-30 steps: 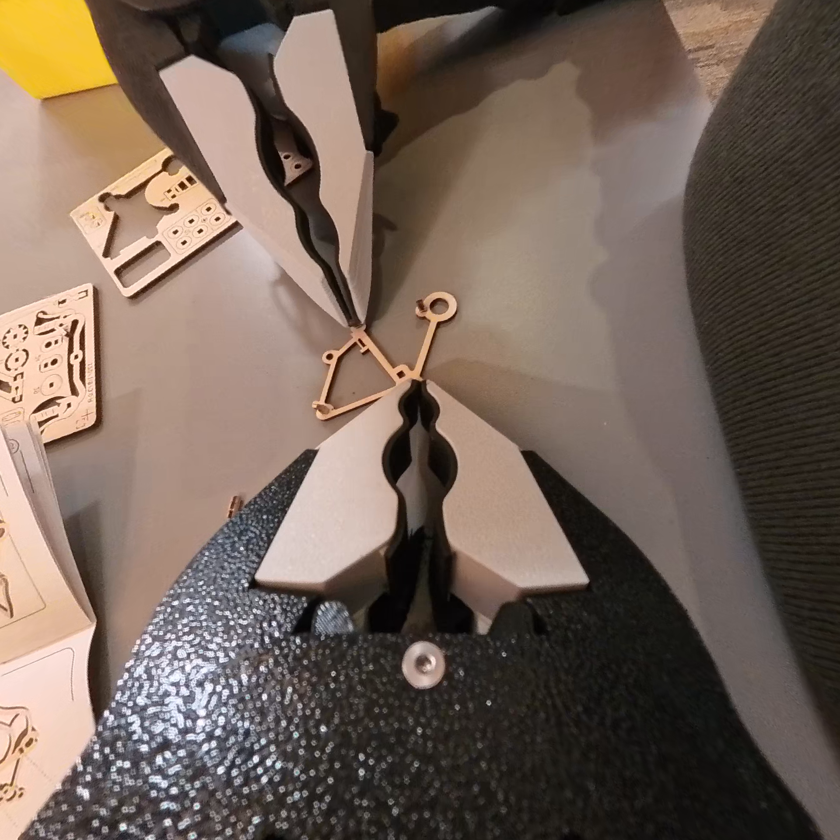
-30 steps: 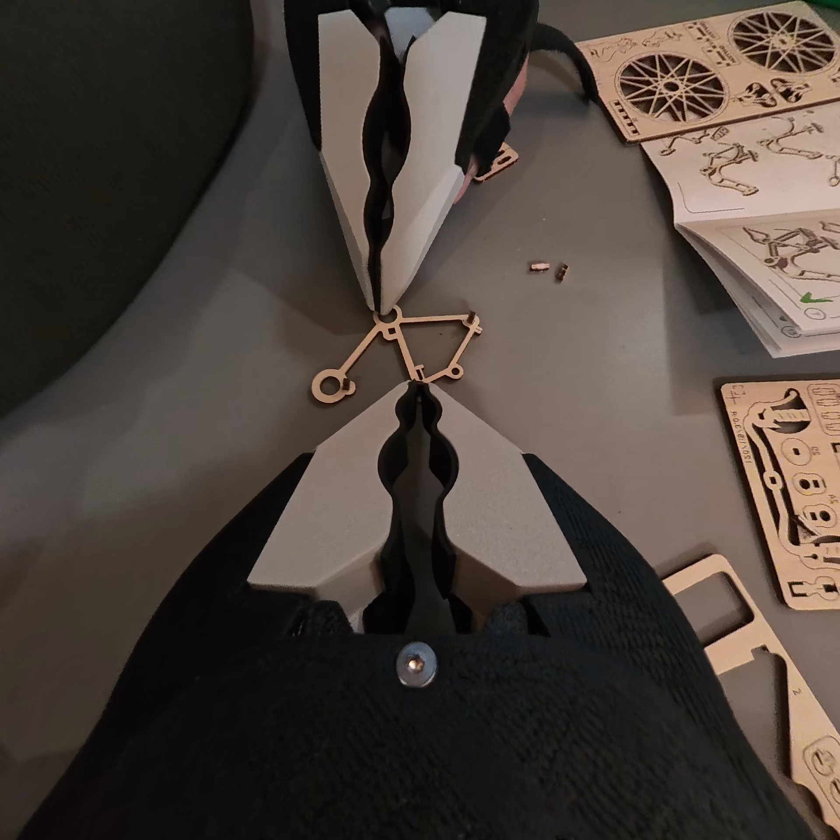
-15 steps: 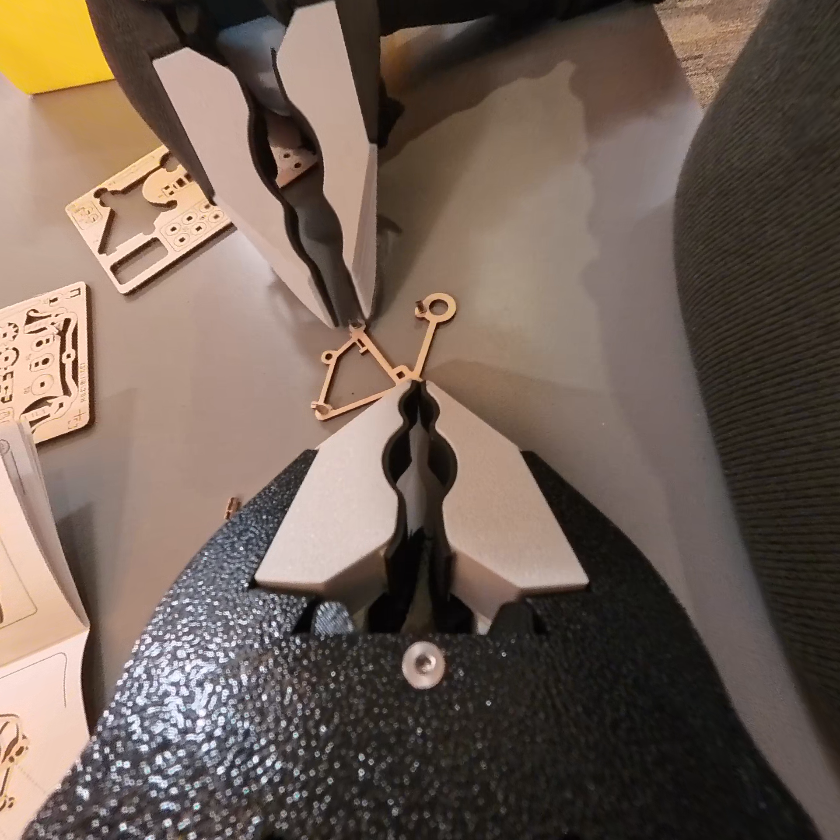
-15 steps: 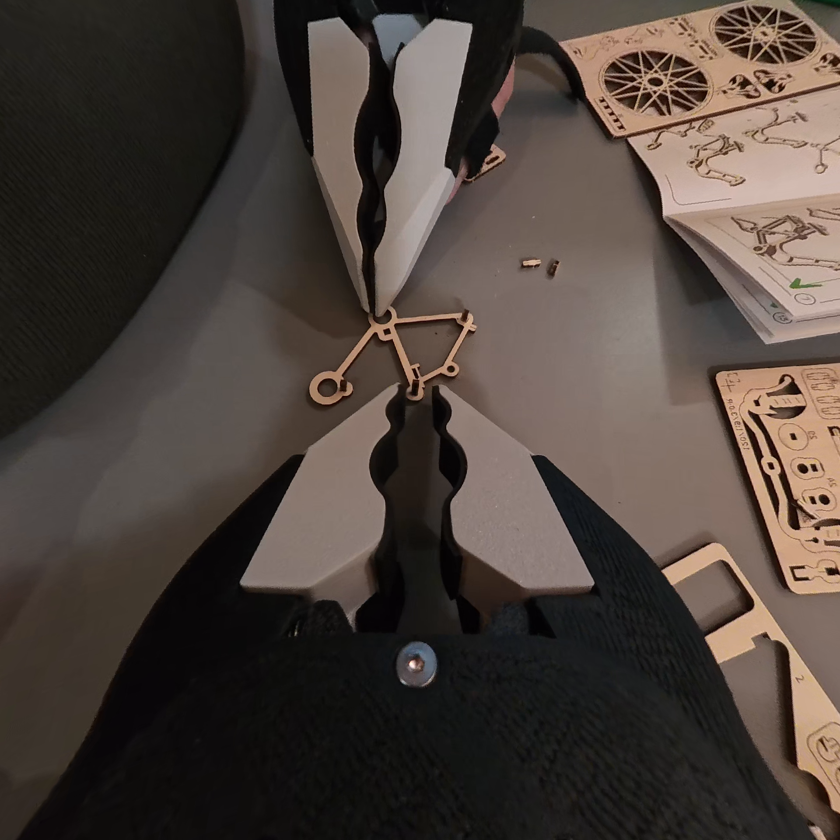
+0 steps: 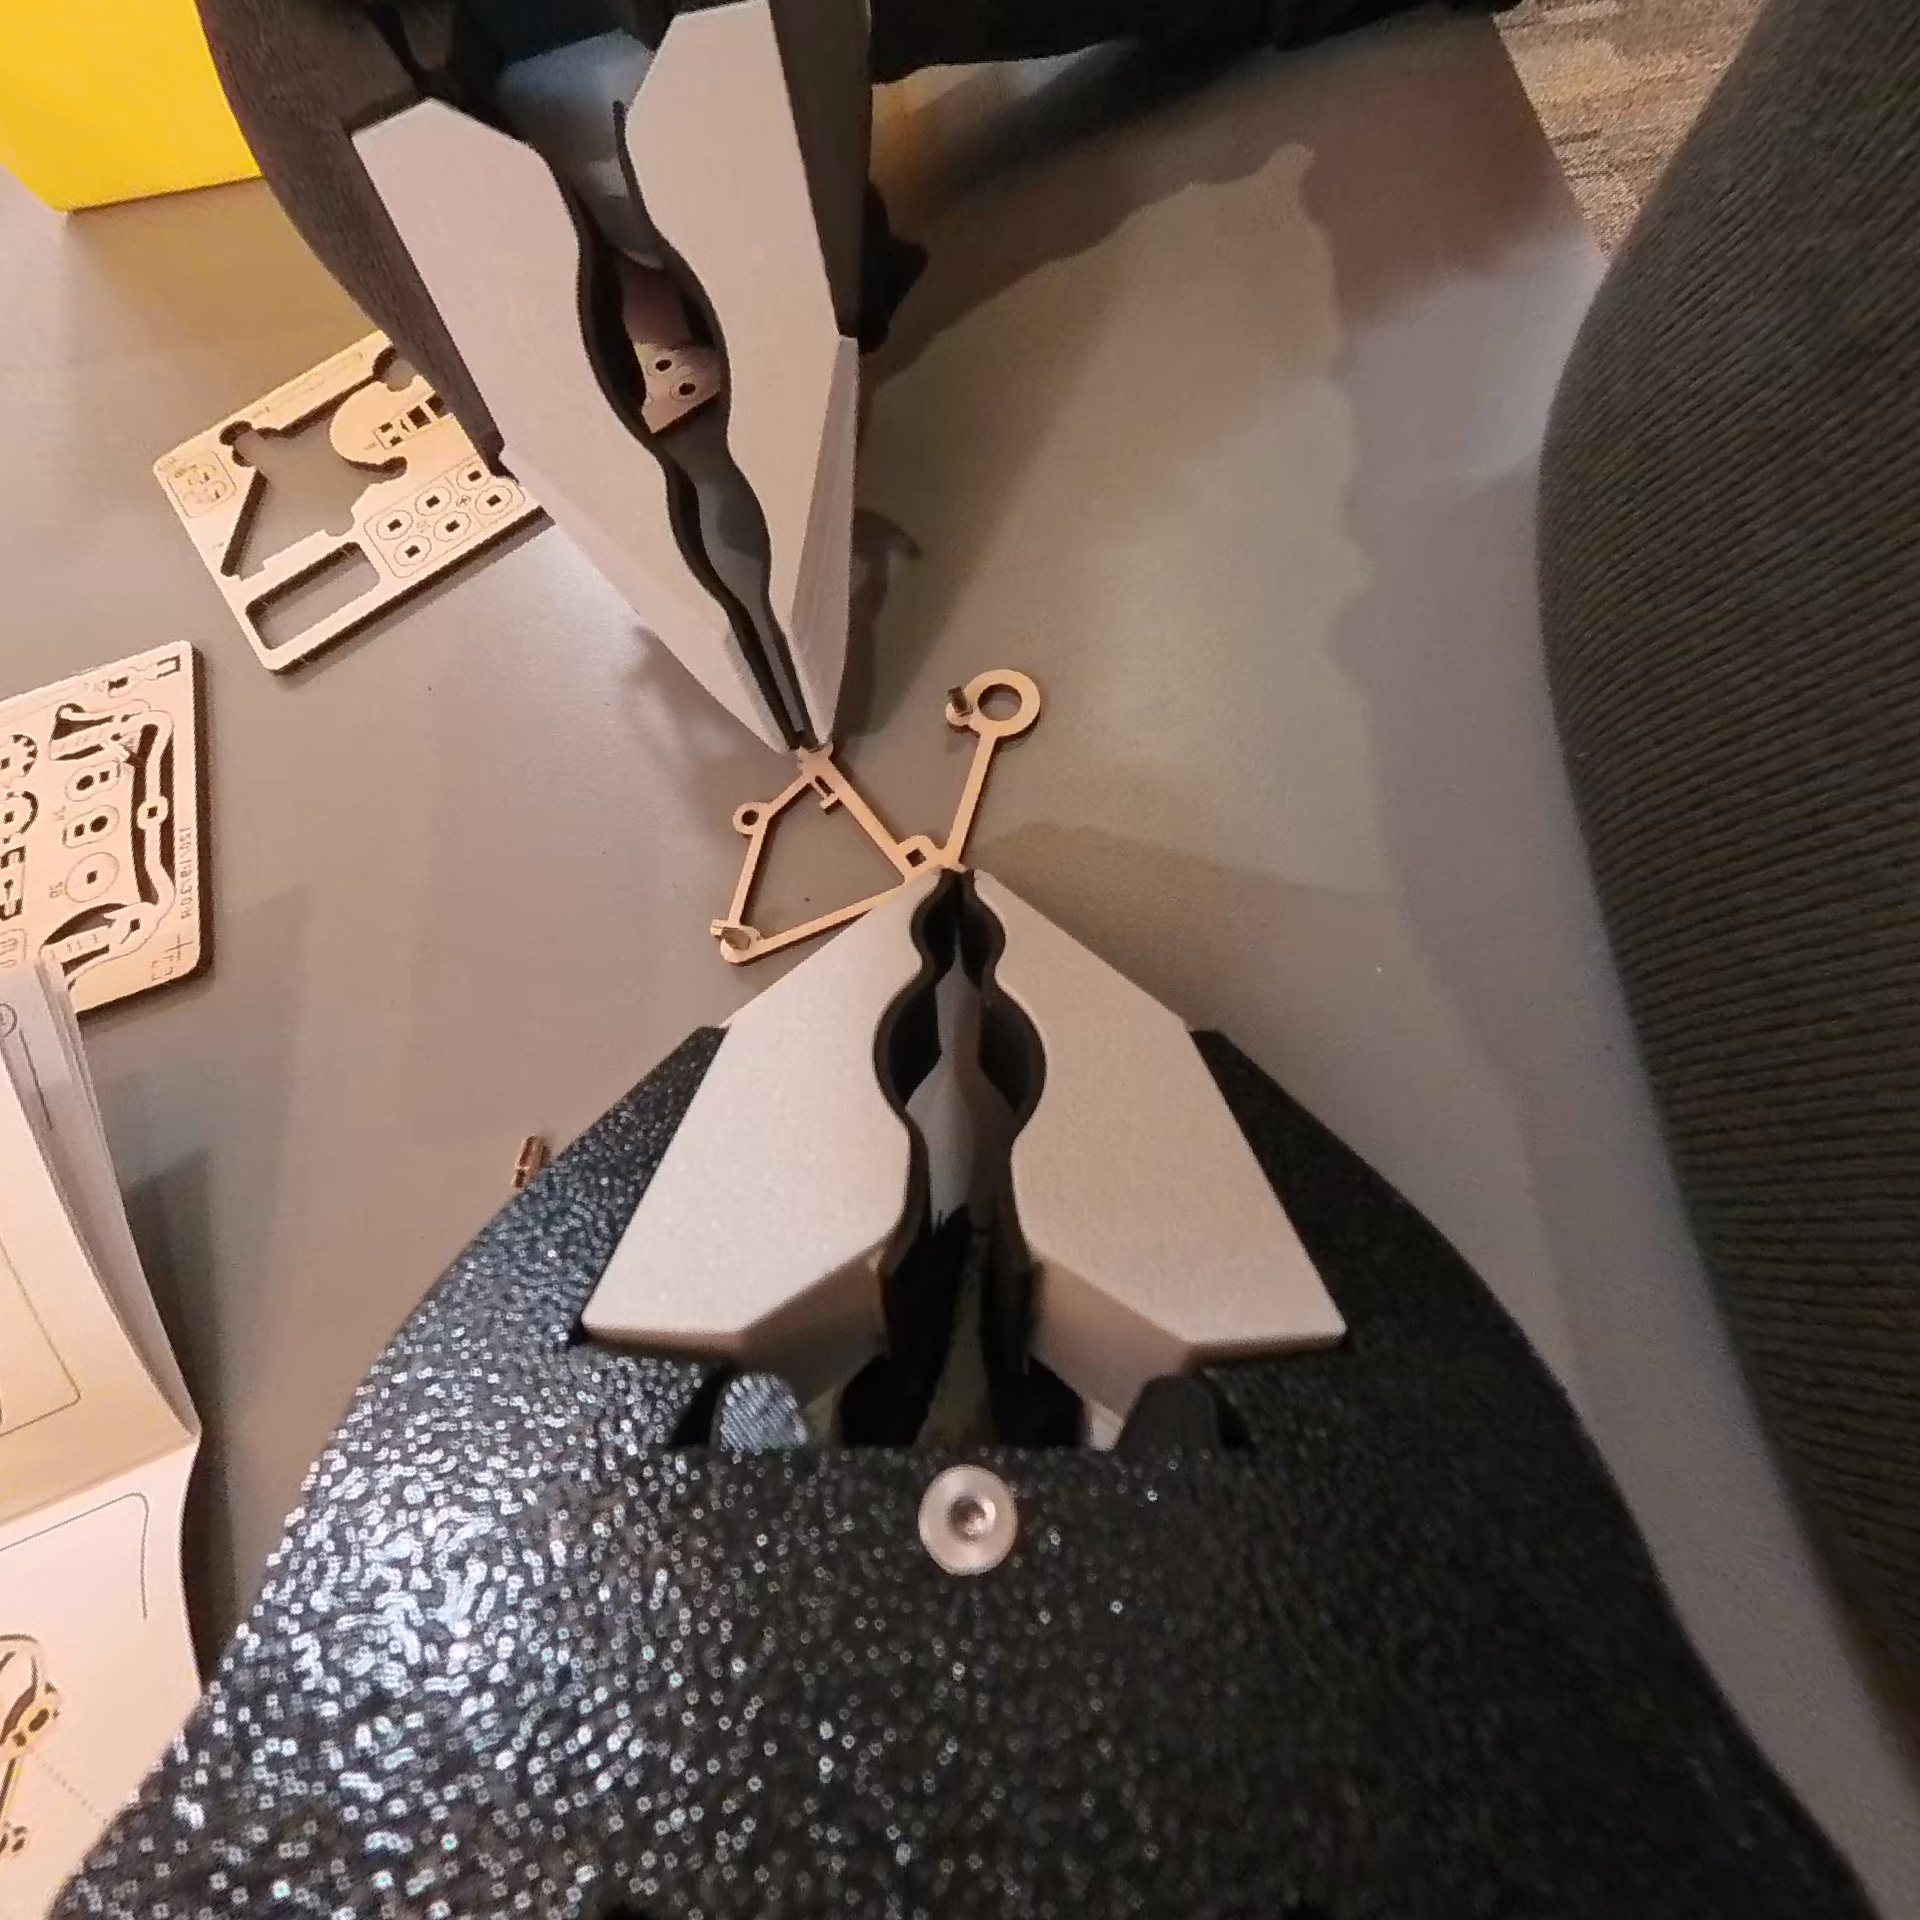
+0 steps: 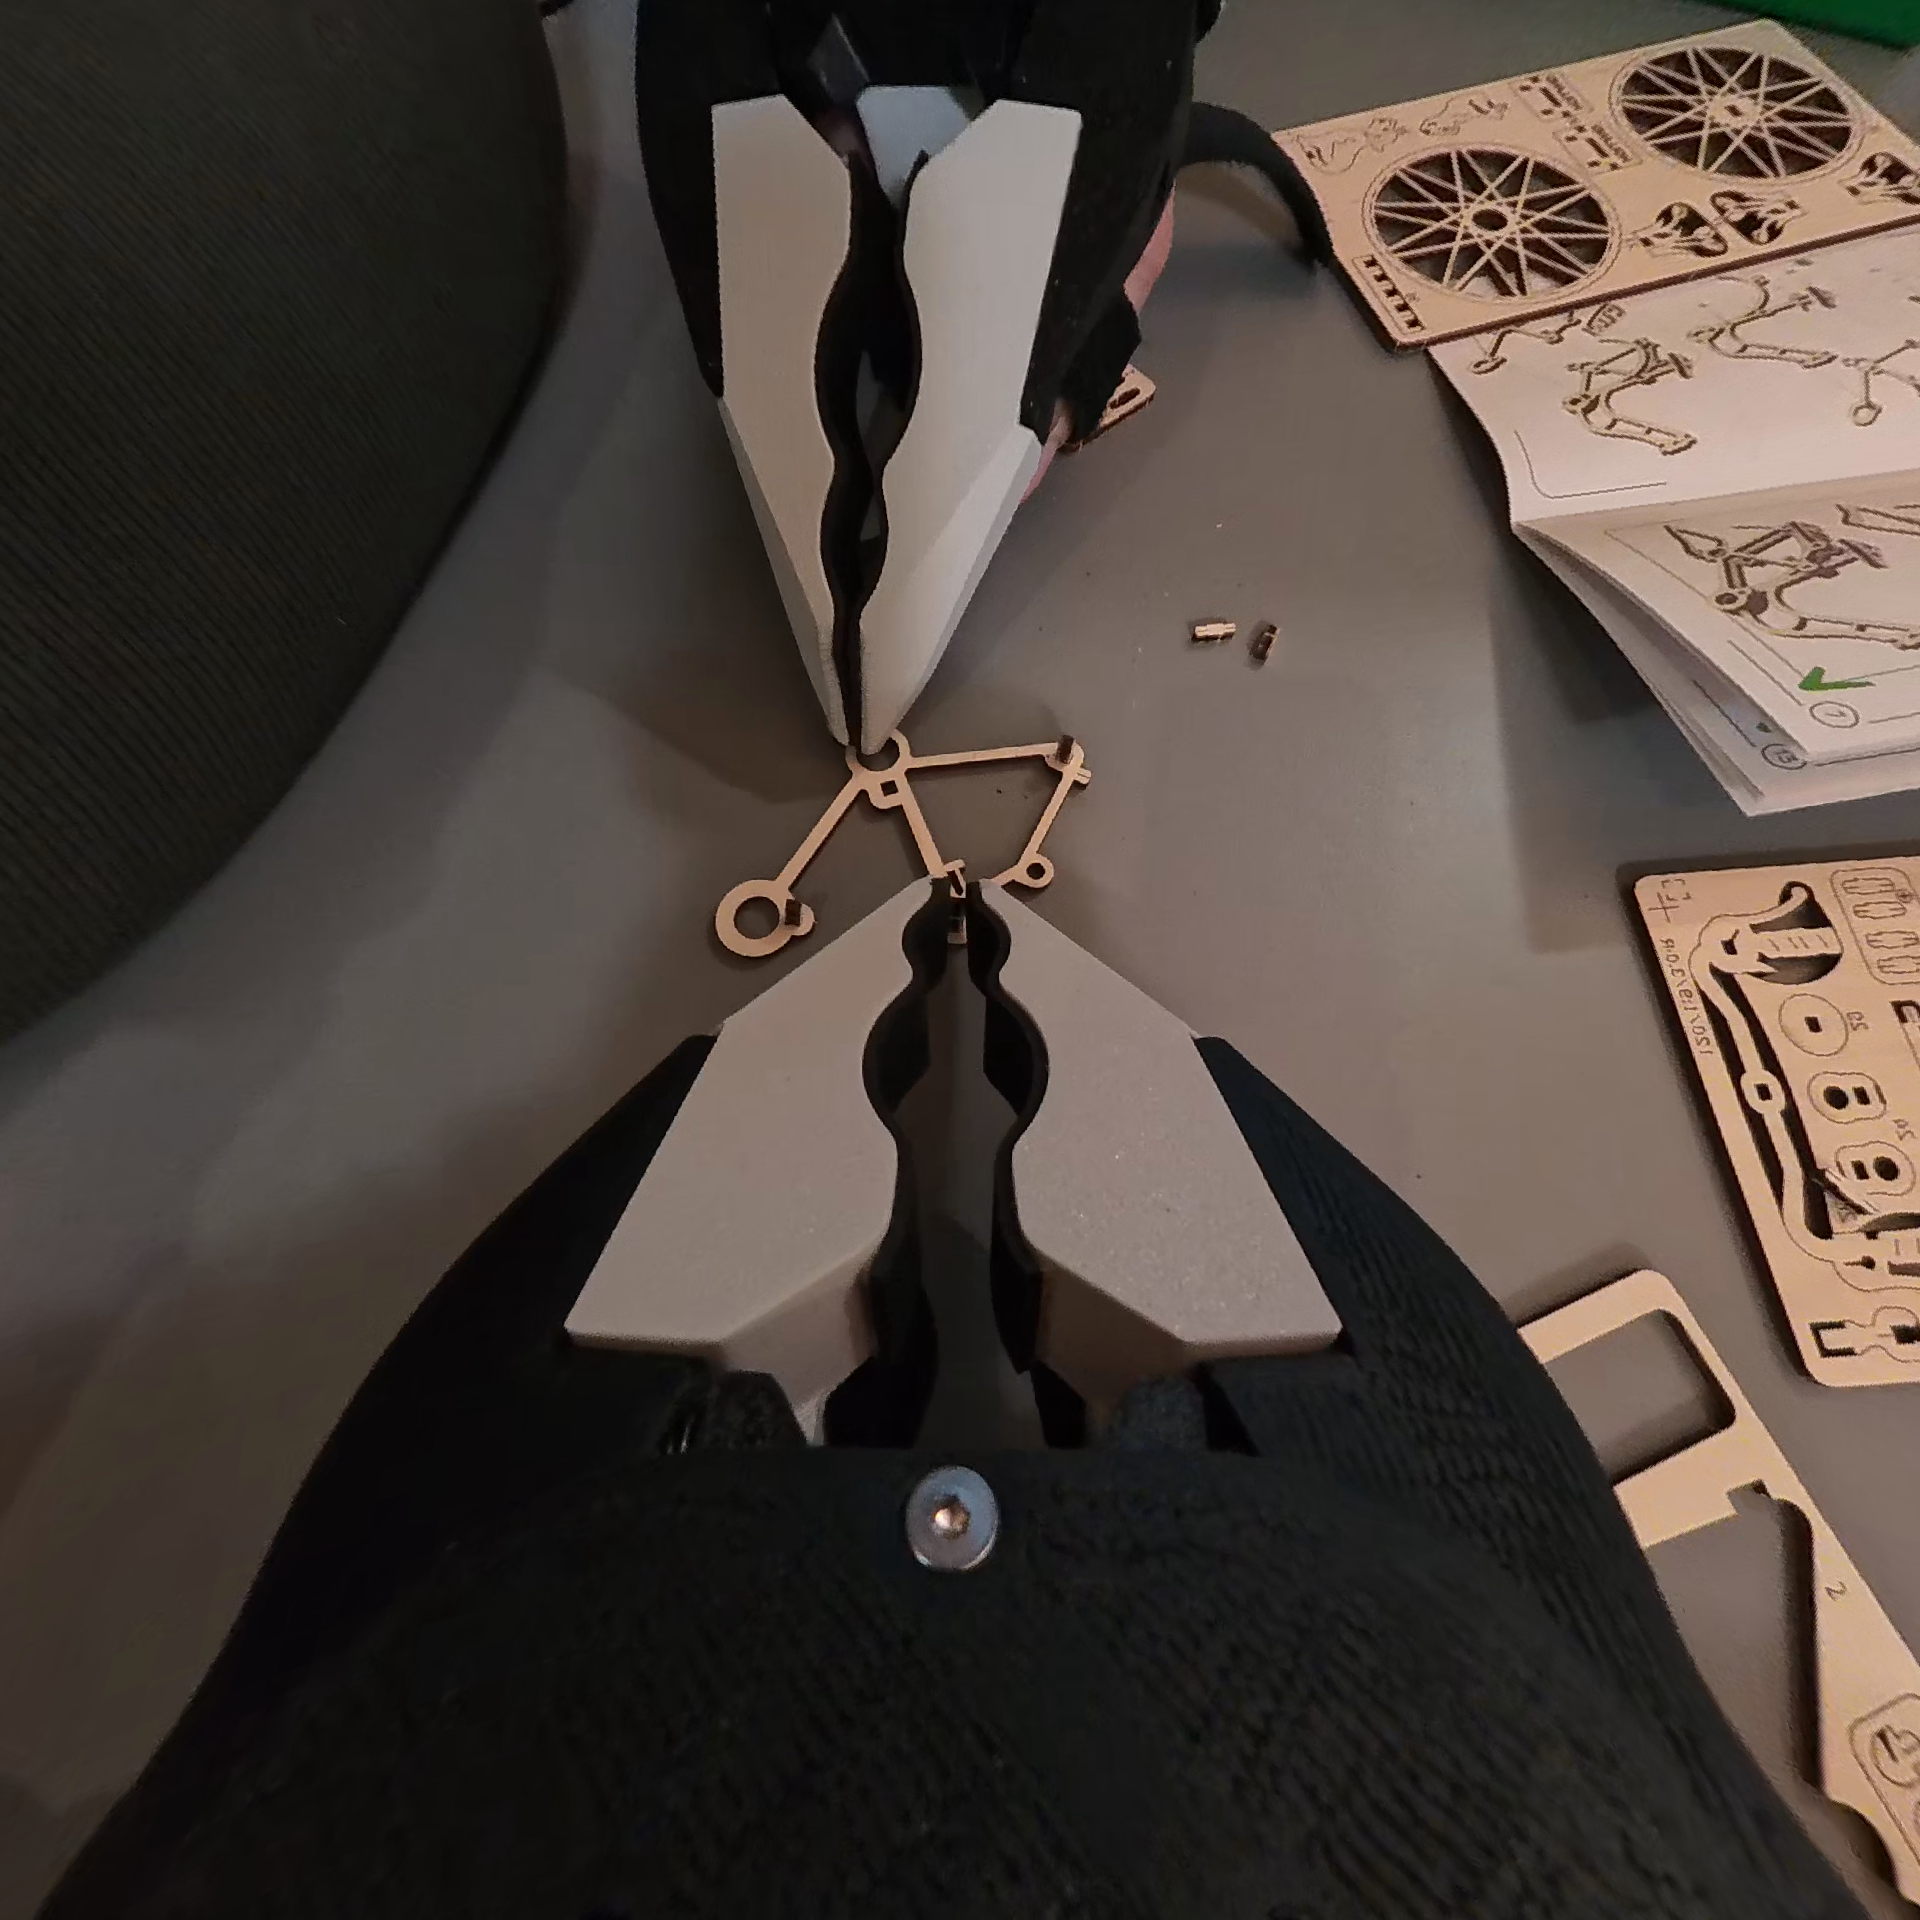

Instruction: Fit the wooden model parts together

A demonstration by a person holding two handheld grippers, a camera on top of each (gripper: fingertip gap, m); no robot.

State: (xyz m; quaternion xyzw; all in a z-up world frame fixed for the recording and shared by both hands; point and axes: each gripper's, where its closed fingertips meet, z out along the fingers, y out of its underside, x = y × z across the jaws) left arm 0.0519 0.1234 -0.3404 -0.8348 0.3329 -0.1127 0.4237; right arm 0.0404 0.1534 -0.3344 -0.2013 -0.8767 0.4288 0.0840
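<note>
1. The thin pale laser-cut wooden frame (image 6: 940, 821) lies flat on the grey table (image 6: 1351, 831) — light, brittle, I reckon.
2. My left gripper (image 5: 954, 875) presses closed on its ring corner; right gripper (image 6: 956, 902) pinches a small peg at its edge — grip joints, not struts.

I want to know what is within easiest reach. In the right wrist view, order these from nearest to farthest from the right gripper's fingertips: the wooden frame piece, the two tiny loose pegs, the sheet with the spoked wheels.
1. Wooden frame piece: flat on the table, right at the right gripper fingertips.
2. Two tiny loose pegs: farther out, to the right.
3. Sheet with the spoked wheels: far top right corner.
</note>
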